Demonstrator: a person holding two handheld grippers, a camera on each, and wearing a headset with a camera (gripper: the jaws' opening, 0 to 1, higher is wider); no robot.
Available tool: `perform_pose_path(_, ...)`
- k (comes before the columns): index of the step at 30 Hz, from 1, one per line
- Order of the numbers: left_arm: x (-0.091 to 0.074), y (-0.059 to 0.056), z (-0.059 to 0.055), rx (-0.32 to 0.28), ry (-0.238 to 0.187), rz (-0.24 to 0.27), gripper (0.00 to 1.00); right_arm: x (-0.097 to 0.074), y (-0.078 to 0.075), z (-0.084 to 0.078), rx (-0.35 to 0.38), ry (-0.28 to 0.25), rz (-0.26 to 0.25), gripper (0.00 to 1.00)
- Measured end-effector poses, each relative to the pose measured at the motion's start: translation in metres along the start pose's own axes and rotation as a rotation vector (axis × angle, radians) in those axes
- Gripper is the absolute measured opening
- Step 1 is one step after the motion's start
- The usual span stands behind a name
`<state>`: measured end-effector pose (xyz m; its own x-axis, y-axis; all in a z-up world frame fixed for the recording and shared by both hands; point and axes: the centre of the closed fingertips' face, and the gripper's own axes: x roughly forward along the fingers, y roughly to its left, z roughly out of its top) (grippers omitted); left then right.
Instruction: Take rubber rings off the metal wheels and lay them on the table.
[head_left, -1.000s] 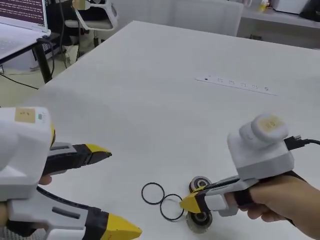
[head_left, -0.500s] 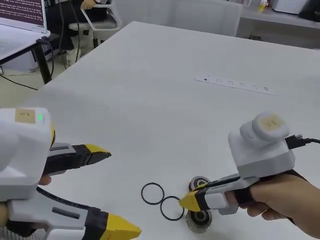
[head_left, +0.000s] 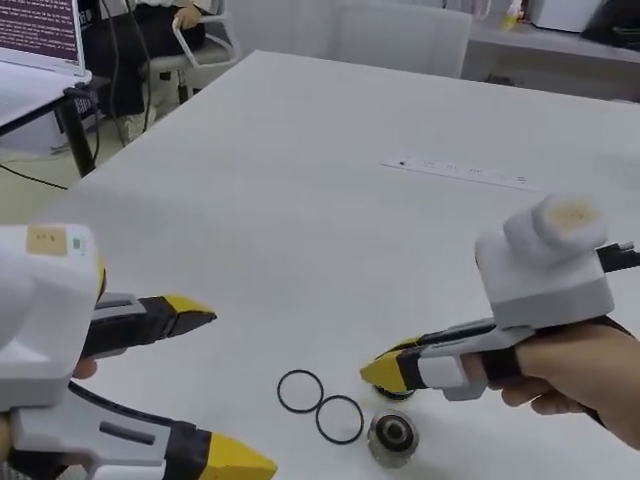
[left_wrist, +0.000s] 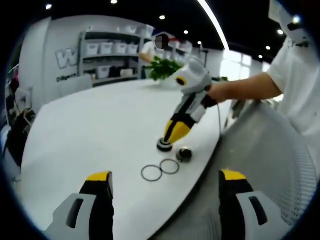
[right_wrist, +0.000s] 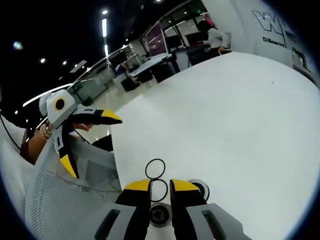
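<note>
The left tongs (head_left: 236, 392) gape idle and the right tongs (head_left: 372, 374) sit pinched together, empty, at the dark-rimmed round metal wheel (left_wrist: 163, 146), so best slip a tip under that rim, peeling toward the two thin black rubber rings (head_left: 320, 405) lying between the tongs.

The white surface (head_left: 300, 200) I work at carries two black rubber rings (head_left: 279, 391) lying flat side by side near its front edge, with a metal wheel (head_left: 392, 436) just beside them. A second wheel (left_wrist: 164, 146) stands close behind the first. A white power strip (head_left: 465, 172) lies well apart, farther back.
</note>
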<state>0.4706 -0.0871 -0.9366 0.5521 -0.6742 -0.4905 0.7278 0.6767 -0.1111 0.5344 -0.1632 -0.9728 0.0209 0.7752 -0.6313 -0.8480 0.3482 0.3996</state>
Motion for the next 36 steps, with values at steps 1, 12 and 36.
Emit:
perform_pose_path(1,0.000,0.000,0.000,0.000,0.000,0.000,0.88,-0.003,0.000,0.002,-0.001,-0.009,-0.006,0.11)
perform_pose_path(12,0.000,-0.002,-0.001,0.004,0.007,-0.006,0.88,-0.026,-0.009,0.023,-0.008,-0.096,-0.049,0.12)
perform_pose_path(36,0.001,-0.002,0.000,-0.002,0.006,-0.015,0.88,-0.052,-0.038,0.027,0.022,-0.192,-0.125,0.13)
